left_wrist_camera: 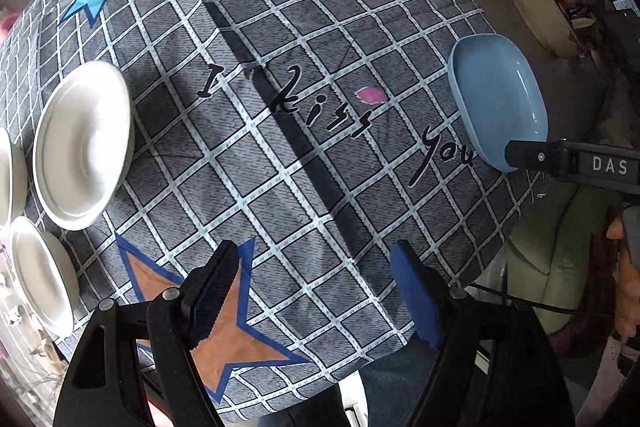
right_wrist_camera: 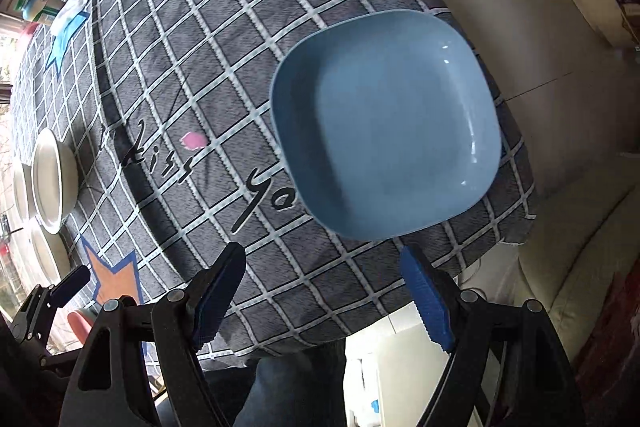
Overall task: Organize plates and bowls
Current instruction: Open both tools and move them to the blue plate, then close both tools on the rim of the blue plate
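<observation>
While both claws gape wide and hold nothing, the right claw (right_wrist_camera: 322, 287) hangs near a blue plate (right_wrist_camera: 386, 123). White bowls (left_wrist_camera: 82, 145) sit far left of the left claw (left_wrist_camera: 316, 281) on the cloth (left_wrist_camera: 280, 167).

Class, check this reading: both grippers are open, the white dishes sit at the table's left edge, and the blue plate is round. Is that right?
One detail is wrong: the blue plate is square with rounded corners, not round, as the right wrist view shows. The rest stands: the left gripper and right gripper are open, and the white dishes sit at the left edge.
</observation>
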`<state>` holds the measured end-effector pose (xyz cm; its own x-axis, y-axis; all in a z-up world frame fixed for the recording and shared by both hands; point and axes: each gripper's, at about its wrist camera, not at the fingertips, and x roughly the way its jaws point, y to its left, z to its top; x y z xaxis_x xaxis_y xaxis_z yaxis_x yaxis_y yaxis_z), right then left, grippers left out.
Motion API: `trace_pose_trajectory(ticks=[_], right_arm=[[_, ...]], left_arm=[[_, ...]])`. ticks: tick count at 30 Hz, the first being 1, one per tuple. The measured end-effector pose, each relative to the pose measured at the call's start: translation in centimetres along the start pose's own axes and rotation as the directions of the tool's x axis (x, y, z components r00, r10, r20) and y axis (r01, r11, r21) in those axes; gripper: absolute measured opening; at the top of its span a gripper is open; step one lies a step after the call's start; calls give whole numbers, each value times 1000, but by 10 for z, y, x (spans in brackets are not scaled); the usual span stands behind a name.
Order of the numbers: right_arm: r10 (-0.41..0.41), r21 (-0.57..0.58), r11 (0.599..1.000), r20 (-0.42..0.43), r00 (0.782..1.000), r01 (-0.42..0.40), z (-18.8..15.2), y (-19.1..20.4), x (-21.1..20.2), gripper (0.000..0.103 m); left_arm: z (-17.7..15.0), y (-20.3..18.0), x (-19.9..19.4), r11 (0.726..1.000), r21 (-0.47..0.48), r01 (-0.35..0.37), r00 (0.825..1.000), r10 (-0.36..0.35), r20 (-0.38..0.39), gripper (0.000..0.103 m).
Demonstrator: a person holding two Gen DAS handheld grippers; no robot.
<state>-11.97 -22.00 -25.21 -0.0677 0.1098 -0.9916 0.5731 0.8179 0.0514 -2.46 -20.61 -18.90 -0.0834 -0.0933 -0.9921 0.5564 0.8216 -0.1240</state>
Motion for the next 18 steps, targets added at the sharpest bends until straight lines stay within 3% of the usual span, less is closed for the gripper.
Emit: trace_pose_trajectory(ticks=[3,11,18], right_arm=[[-48,22,999,15,999,47,25,-48,-17,81],[-120,6,993,28,992,119,50,-62,18,81],[-99,-69,992,53,994,102,78,-63,43,81]], left_arm=[[22,-29,9,1000,28,0,1000,0,3,81],[74,-73,35,1000,-13,25,1000,-25,13,81],[105,-96,63,999,-40,7,1000,-8,-15,81]])
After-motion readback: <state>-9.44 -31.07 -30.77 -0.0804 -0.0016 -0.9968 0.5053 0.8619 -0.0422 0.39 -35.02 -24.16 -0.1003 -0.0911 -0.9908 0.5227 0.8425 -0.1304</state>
